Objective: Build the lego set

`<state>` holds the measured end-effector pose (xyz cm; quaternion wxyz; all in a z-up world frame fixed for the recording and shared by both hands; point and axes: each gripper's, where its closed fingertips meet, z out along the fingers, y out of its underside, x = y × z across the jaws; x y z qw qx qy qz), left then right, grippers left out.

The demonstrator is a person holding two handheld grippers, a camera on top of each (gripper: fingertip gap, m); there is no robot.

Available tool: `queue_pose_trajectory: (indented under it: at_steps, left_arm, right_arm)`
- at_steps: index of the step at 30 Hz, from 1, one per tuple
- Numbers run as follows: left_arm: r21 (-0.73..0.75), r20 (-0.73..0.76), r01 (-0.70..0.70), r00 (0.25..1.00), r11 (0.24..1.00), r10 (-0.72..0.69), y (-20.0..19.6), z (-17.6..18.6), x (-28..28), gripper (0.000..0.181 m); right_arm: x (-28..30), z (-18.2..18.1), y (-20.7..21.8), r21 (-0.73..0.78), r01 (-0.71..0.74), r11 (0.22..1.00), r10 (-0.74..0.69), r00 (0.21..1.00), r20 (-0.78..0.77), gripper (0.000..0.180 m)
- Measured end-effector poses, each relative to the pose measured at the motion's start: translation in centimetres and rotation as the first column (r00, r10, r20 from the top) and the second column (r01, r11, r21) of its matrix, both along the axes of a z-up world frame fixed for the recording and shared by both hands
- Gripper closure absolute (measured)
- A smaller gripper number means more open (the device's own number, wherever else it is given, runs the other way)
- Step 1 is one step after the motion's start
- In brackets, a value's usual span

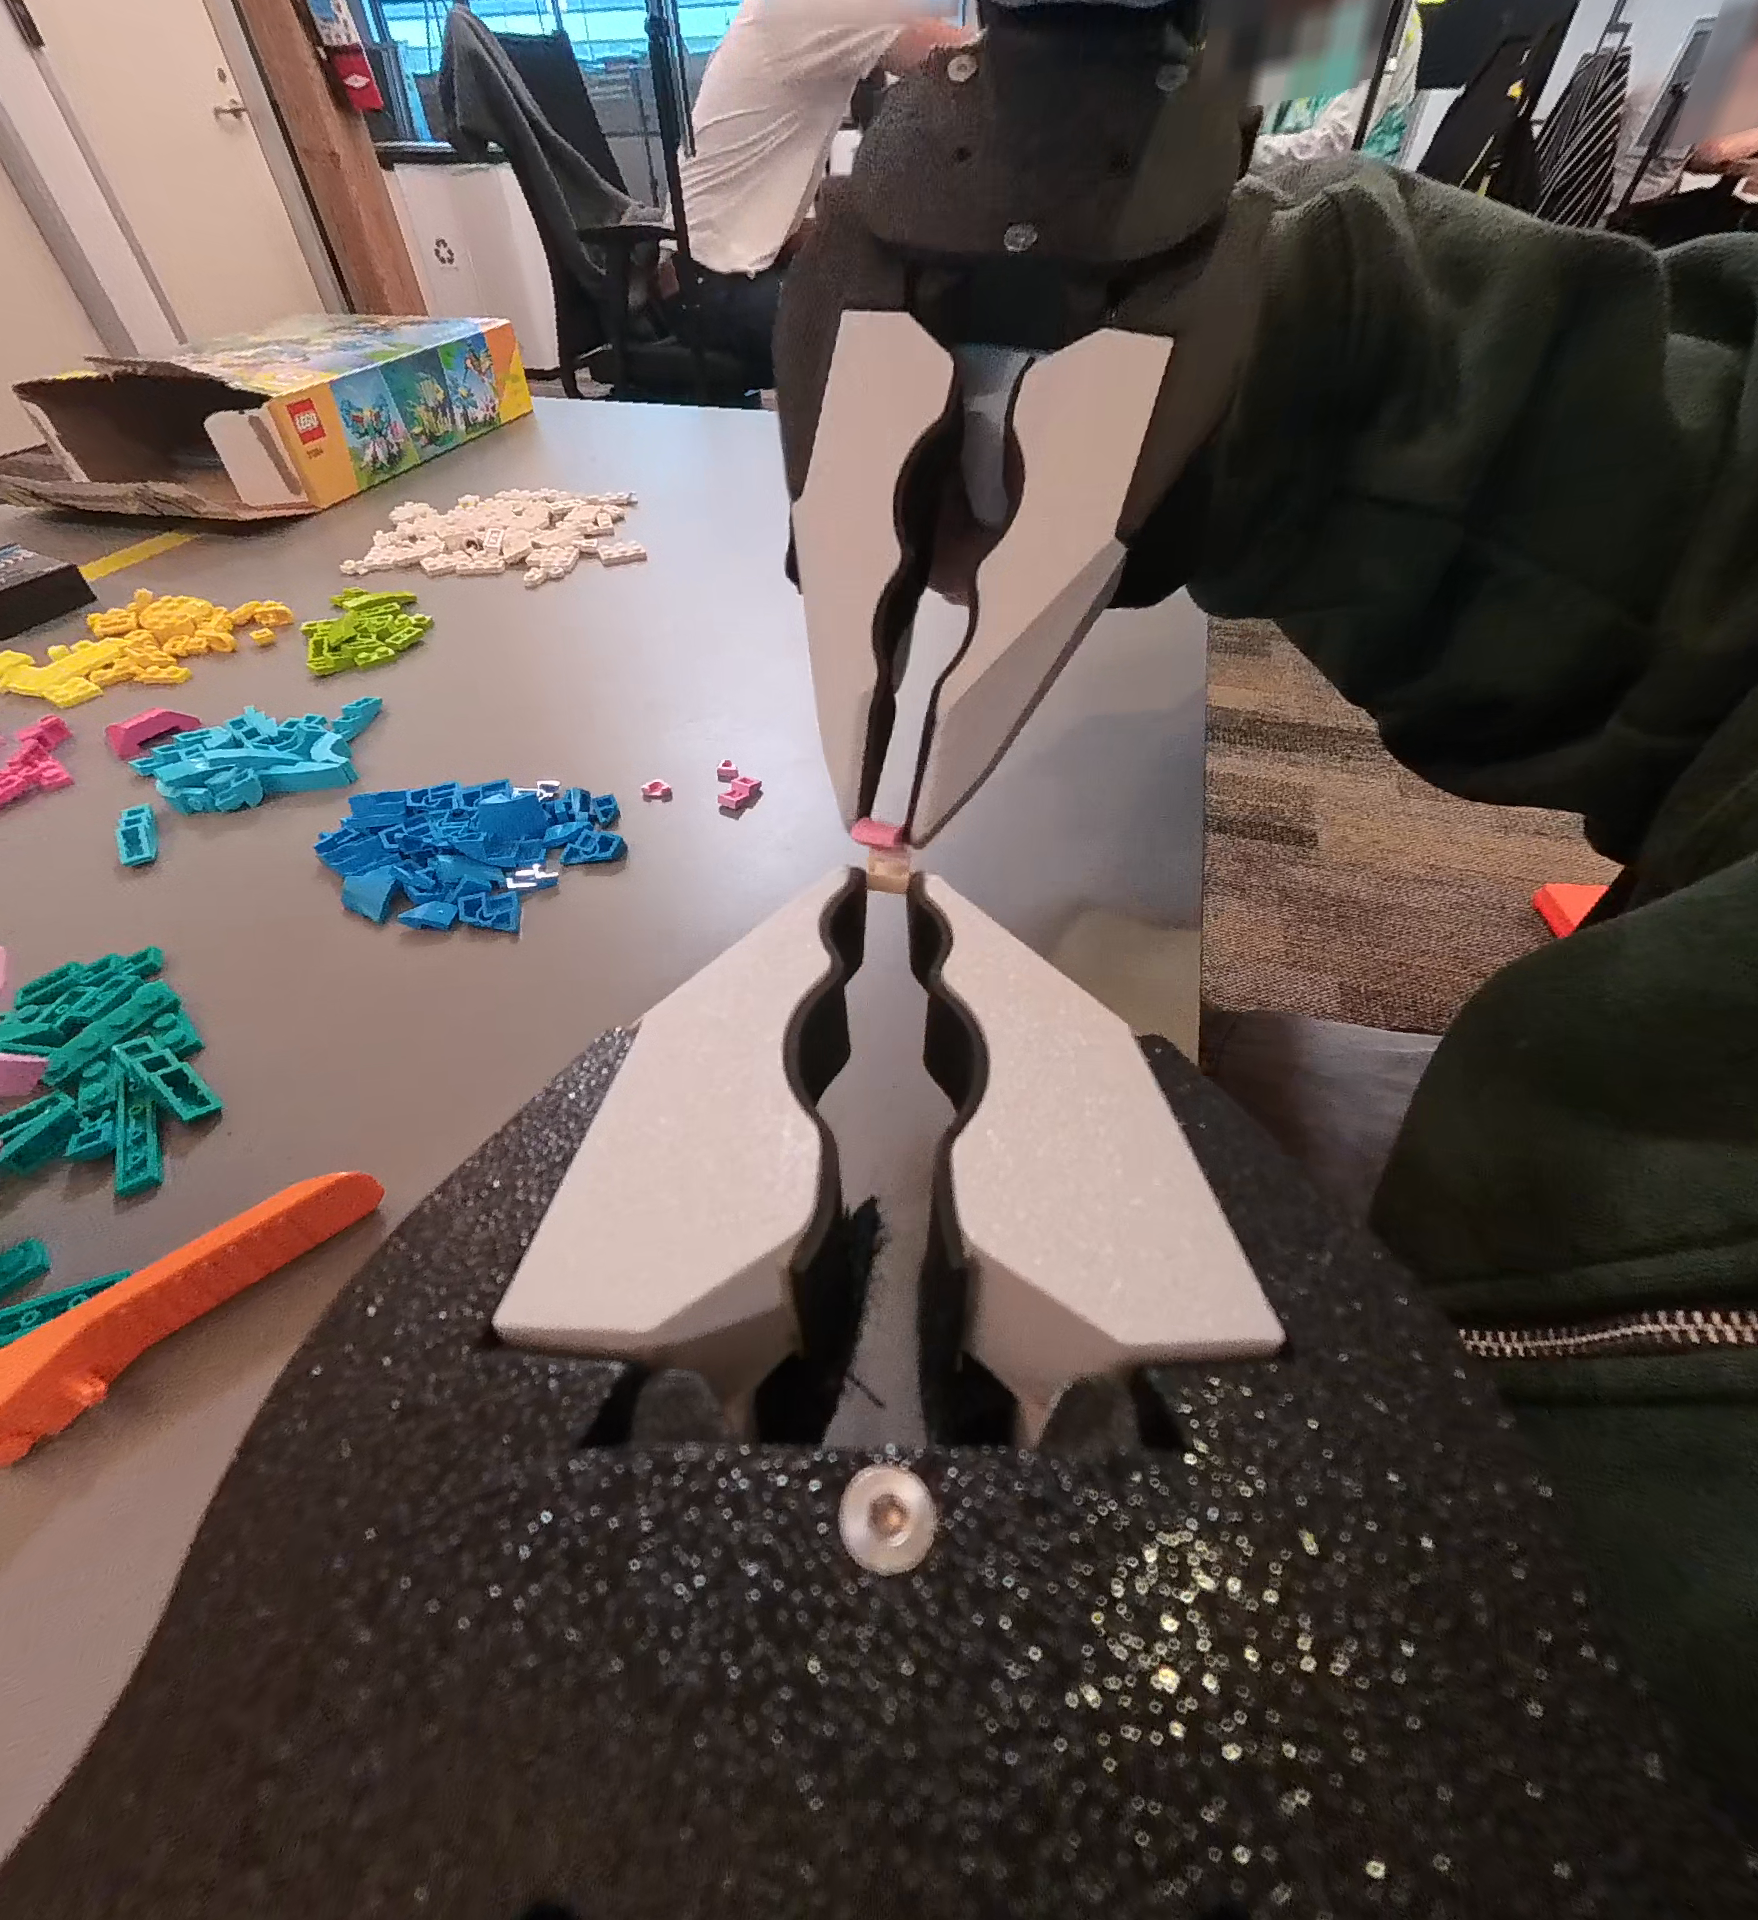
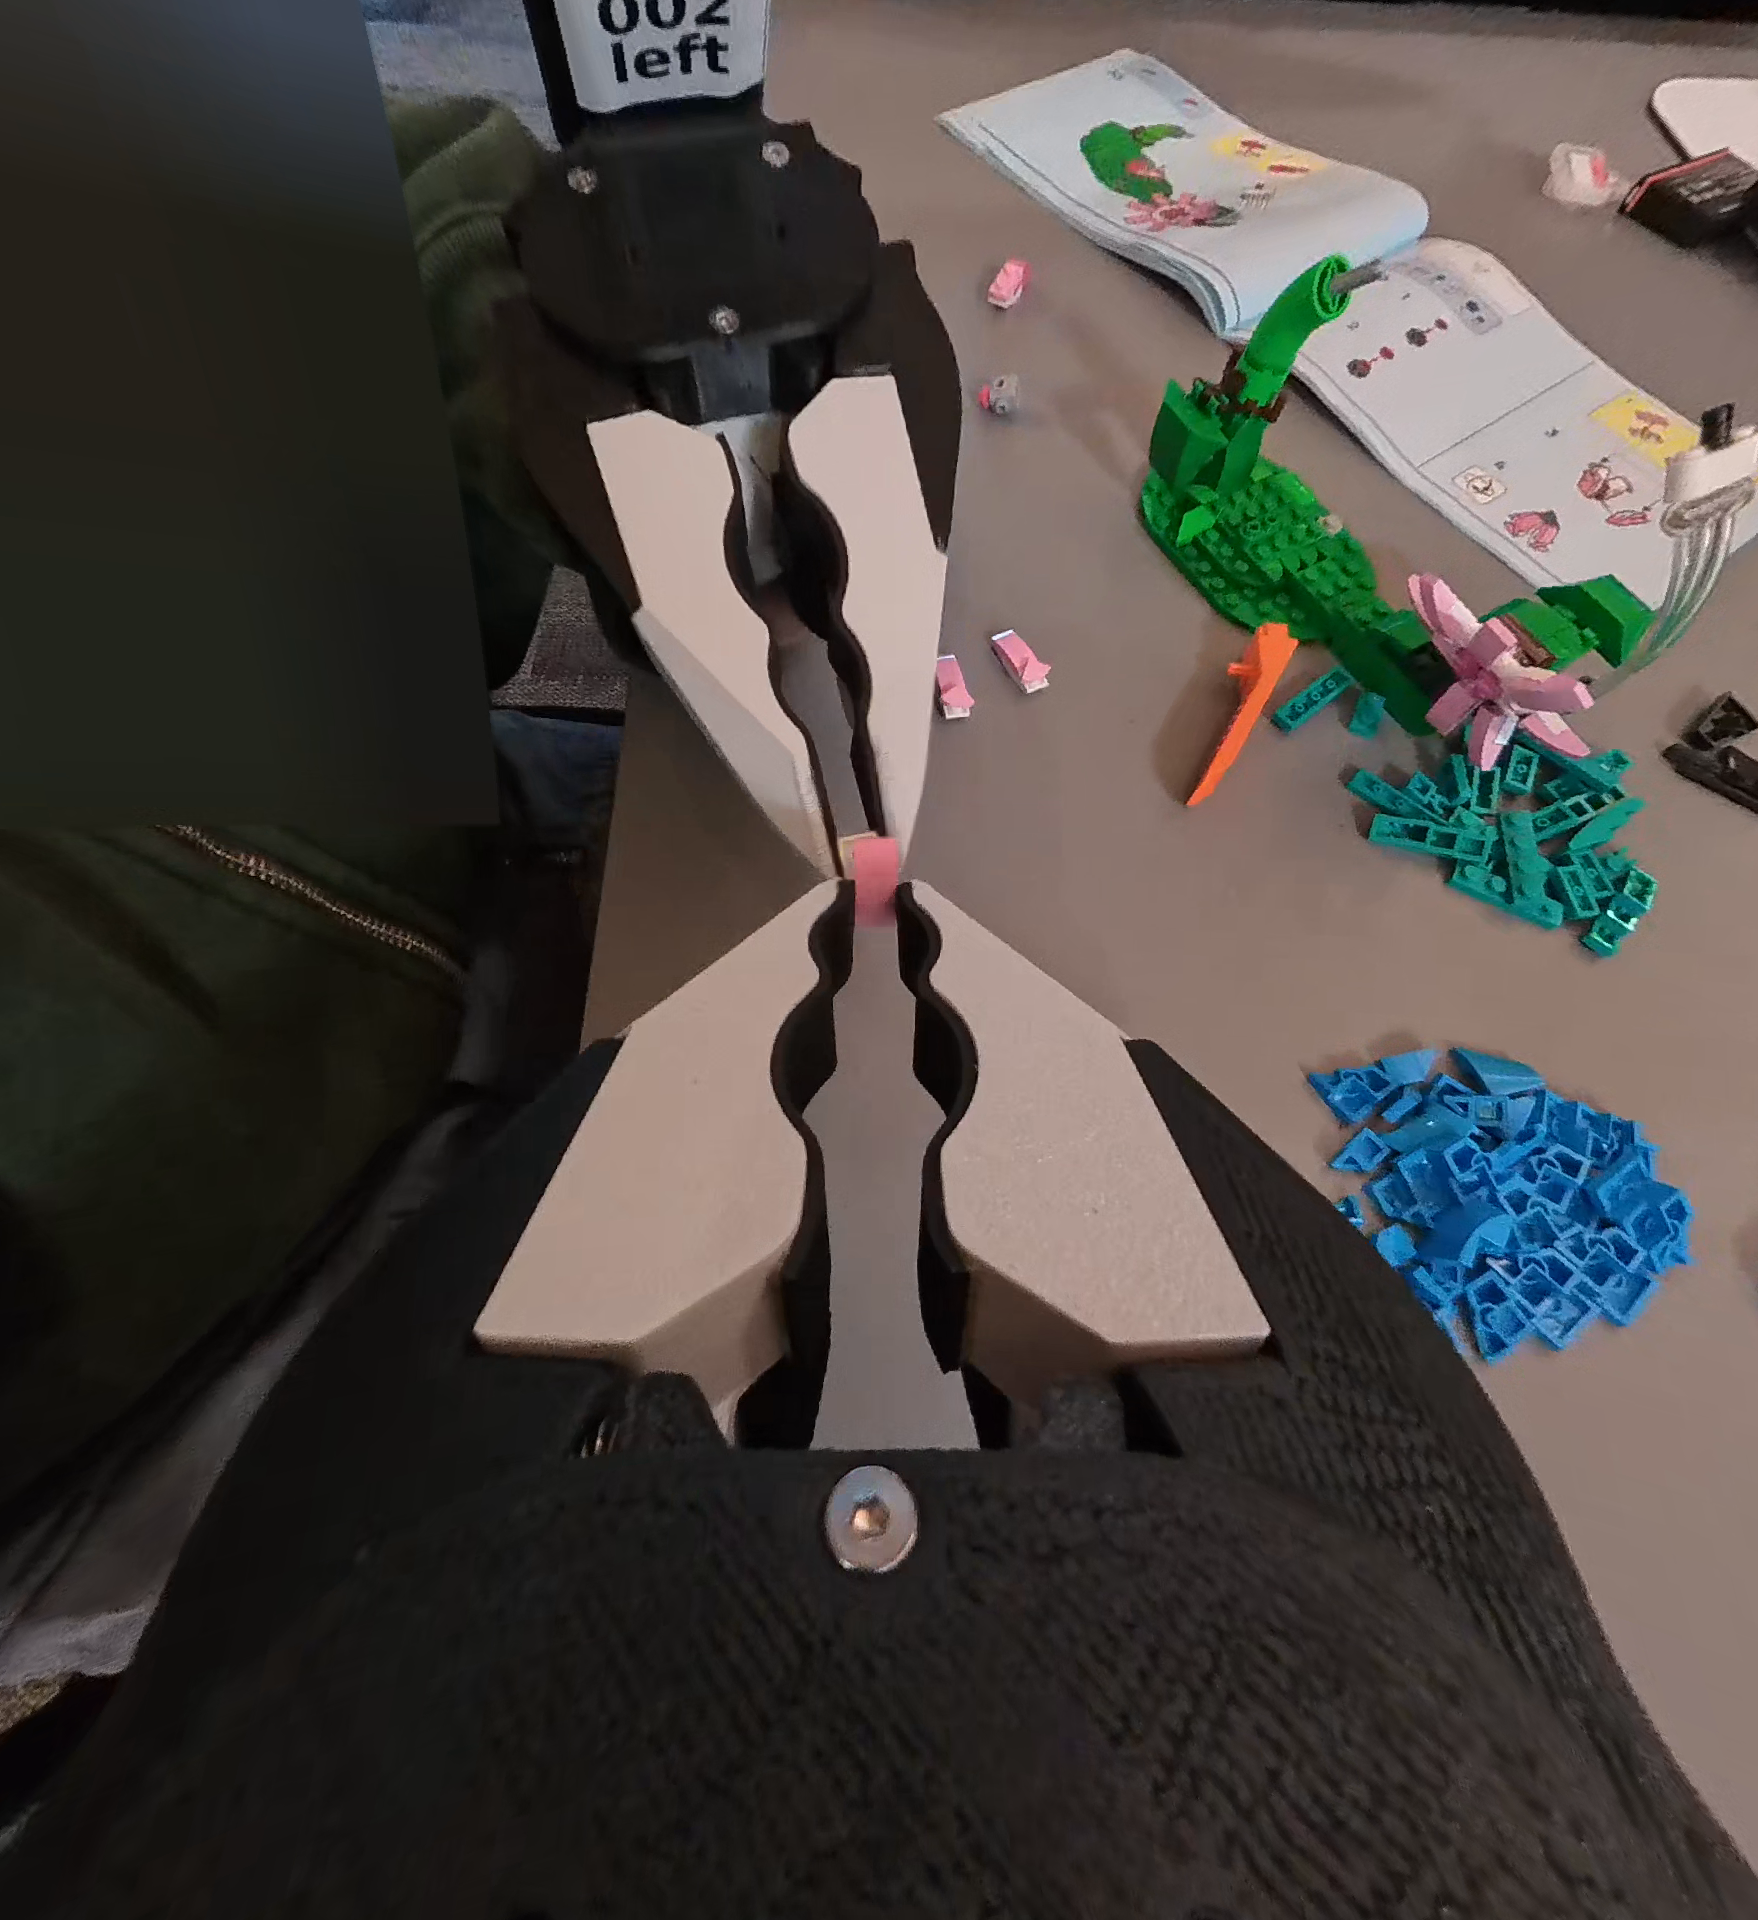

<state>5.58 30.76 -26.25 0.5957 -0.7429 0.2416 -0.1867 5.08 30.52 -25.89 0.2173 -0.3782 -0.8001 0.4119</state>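
Observation:
My left gripper (image 1: 886,885) is shut on a small tan piece (image 1: 885,869). My right gripper (image 1: 881,821) faces it tip to tip from above and is shut on a small pink piece (image 1: 876,831). The two pieces touch or nearly touch, held in the air above the grey table (image 1: 646,665). In the right wrist view my right gripper (image 2: 873,902) holds the pink piece (image 2: 873,883), and the left gripper (image 2: 859,844) comes in from the top with the tan piece (image 2: 854,847) mostly hidden behind the pink one.
Sorted piles lie on the table: white (image 1: 501,540), yellow (image 1: 127,649), blue (image 1: 459,847), teal (image 1: 96,1060). An orange separator (image 1: 158,1309), the open box (image 1: 335,405), a green model with a pink flower (image 2: 1374,582) and a booklet (image 2: 1374,312) are there. The table edge (image 1: 1203,831) is at the right.

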Motion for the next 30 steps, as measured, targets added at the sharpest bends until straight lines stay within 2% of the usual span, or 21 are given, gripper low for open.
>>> queue_pose_trajectory:
  at_steps: [15, 30]
  left_arm:
    - [-0.008, -0.004, 0.023, 1.000, 1.000, -0.023, -0.12, -0.14, 0.34, 0.175]
    - [-0.005, 0.004, 0.023, 1.000, 1.000, -0.023, -0.11, -0.05, 0.30, 0.175]
  right_arm:
    - [0.39, -0.23, -0.37, 0.114, -0.058, 0.992, 0.053, 0.998, 0.045, 0.173]
    - [0.28, -0.12, -0.43, 0.121, -0.054, 0.991, 0.050, 0.998, 0.035, 0.173]
